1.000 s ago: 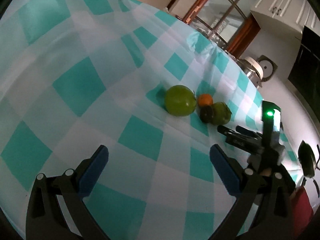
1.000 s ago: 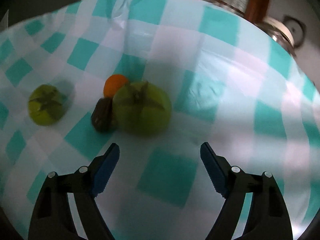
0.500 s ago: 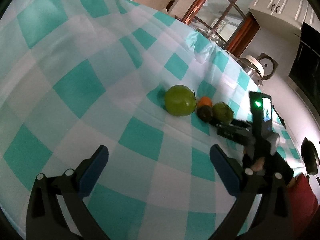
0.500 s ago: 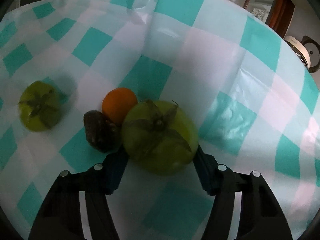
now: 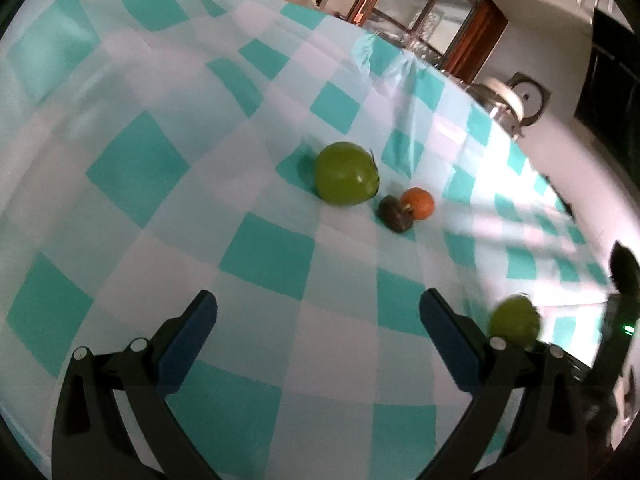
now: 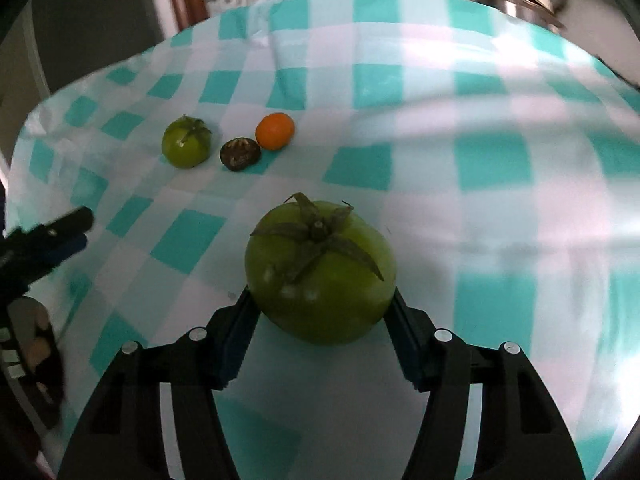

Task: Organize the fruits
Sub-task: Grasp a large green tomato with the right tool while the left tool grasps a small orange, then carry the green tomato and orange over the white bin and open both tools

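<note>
On the left, the left gripper (image 5: pixel 318 320) hangs over the checked tablecloth (image 5: pixel 132 168) with its blue pads wide apart and nothing between them. It looks like it is just waiting its turn.

A bit further along sits a green tomato (image 5: pixel 346 173) on its own. Just beside it are a small dark brown fruit (image 5: pixel 396 214) and a little orange fruit (image 5: pixel 418 203), and those two are touching. I cannot tell what kind the dark one is, as it is small and dim.

Over on the right, the right gripper (image 6: pixel 320 322) holds a big green tomato (image 6: pixel 320 270). The pads press on both its sides, with its leafy top facing up, so it does not slip. It is well apart from the other three fruits and seems lifted off the cloth, though that is hard to see. My guess is that it is being carried off to make a new spot, maybe so the fruits end up sorted
</note>
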The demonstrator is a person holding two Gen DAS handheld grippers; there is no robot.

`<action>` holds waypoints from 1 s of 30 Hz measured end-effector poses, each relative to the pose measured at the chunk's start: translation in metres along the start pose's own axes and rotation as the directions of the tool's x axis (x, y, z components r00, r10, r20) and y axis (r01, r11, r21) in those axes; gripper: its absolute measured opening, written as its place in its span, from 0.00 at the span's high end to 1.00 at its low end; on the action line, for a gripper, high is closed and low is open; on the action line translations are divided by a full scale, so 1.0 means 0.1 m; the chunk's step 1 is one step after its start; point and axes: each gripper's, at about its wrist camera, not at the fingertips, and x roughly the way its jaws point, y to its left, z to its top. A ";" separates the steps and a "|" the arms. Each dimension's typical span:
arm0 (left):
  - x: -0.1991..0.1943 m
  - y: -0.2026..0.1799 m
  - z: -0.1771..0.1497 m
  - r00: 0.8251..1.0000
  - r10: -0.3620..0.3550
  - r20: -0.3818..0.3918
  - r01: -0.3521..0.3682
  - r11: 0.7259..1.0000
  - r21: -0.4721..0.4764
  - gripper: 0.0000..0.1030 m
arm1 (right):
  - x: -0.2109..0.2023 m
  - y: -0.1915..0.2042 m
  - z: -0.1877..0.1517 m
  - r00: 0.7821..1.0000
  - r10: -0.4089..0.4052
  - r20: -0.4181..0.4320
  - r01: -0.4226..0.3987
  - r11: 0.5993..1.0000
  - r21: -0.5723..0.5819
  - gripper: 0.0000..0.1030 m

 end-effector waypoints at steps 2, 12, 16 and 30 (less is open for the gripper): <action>0.08 -0.13 -0.03 0.999 0.002 -0.048 0.000 0.999 0.039 0.02 | -0.04 -0.04 0.00 1.000 0.017 0.001 -0.017 0.999 0.046 0.41; 0.74 -1.21 0.19 0.995 0.054 -0.079 -0.029 0.956 0.293 0.14 | -0.10 -0.29 -0.05 0.990 0.134 0.030 -0.137 0.975 0.172 0.41; 1.07 -1.59 0.48 0.993 0.111 -0.034 -0.087 0.907 0.412 0.14 | -0.10 -0.31 -0.05 0.988 0.150 0.041 -0.155 0.969 0.194 0.42; 1.68 -1.74 0.61 0.967 0.227 -0.115 -0.097 0.748 0.657 0.61 | -0.12 -0.35 -0.07 0.984 0.172 0.052 -0.179 0.961 0.209 0.42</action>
